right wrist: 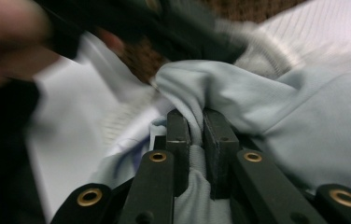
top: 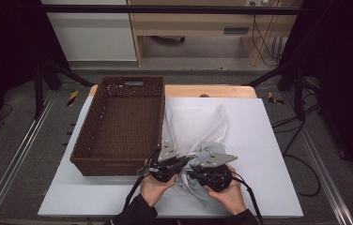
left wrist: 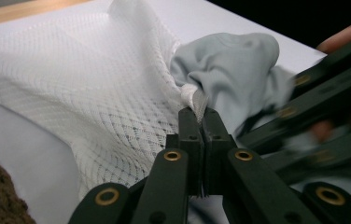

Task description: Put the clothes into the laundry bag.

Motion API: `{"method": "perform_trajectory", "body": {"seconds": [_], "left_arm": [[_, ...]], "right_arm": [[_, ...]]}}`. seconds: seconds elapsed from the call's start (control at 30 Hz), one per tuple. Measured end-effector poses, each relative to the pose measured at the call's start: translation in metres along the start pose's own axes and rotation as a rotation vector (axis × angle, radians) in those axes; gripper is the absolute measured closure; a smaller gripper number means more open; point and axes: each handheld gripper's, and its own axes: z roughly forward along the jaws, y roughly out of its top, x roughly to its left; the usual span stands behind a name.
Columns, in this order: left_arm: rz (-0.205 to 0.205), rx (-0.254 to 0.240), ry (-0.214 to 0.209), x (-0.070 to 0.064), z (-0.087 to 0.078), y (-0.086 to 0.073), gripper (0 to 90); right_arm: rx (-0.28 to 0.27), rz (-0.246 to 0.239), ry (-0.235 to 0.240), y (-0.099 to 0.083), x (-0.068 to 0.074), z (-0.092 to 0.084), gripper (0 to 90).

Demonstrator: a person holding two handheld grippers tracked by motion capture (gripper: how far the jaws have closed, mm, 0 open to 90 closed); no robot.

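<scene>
Our left claw (left wrist: 200,119) pinches the white mesh bag's (left wrist: 94,88) edge; our right claw (right wrist: 197,123) clamps the pale grey garment (right wrist: 276,112), bunched at the bag's mouth on the white surface (top: 268,140) beside a wicker basket (top: 118,126).

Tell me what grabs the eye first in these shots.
The two grippers, close together at the table's near edge: the left gripper is shut on the rim of a white mesh bag, and the right gripper is shut on a grey cloth bunched at the bag's mouth. Next, the big brown wicker basket lies left of the bag on the white table.
</scene>
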Motion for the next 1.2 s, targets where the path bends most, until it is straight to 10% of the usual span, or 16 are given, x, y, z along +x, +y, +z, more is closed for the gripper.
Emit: {"method": "perform_trajectory", "body": {"seconds": [0.07,0.17,0.57,0.73,0.87,1.03,1.13,1.2], "left_arm": [[0.016,0.002,-0.011,-0.005,0.000,0.001,88.5],[0.038,0.016,0.000,-0.008,0.002,-0.001,88.5],[0.029,0.035,0.022,-0.001,0.005,-0.005,88.3],[0.028,0.035,0.022,0.000,0.005,-0.005,88.3],[0.038,0.041,0.024,-0.001,0.006,-0.006,88.3],[0.044,0.053,0.027,-0.002,0.008,-0.006,88.3],[0.042,0.058,0.030,-0.001,0.009,-0.006,88.3],[0.038,0.060,0.032,-0.001,0.009,-0.006,88.3]], "right_arm": [[0.033,-0.003,-0.165,-0.003,-0.002,0.020,80.2],[-0.015,0.092,-0.234,-0.011,-0.014,0.028,80.1],[-0.042,0.071,-0.157,-0.003,-0.010,-0.006,53.9],[-0.106,0.118,-0.293,-0.003,-0.027,-0.052,33.9],[-0.083,0.180,-0.335,-0.019,-0.050,-0.051,27.5],[-0.067,0.207,-0.273,-0.026,-0.059,-0.031,36.3],[-0.080,0.172,-0.189,-0.025,-0.056,-0.022,71.6],[-0.082,0.164,-0.184,-0.024,-0.054,-0.023,74.8]]}}
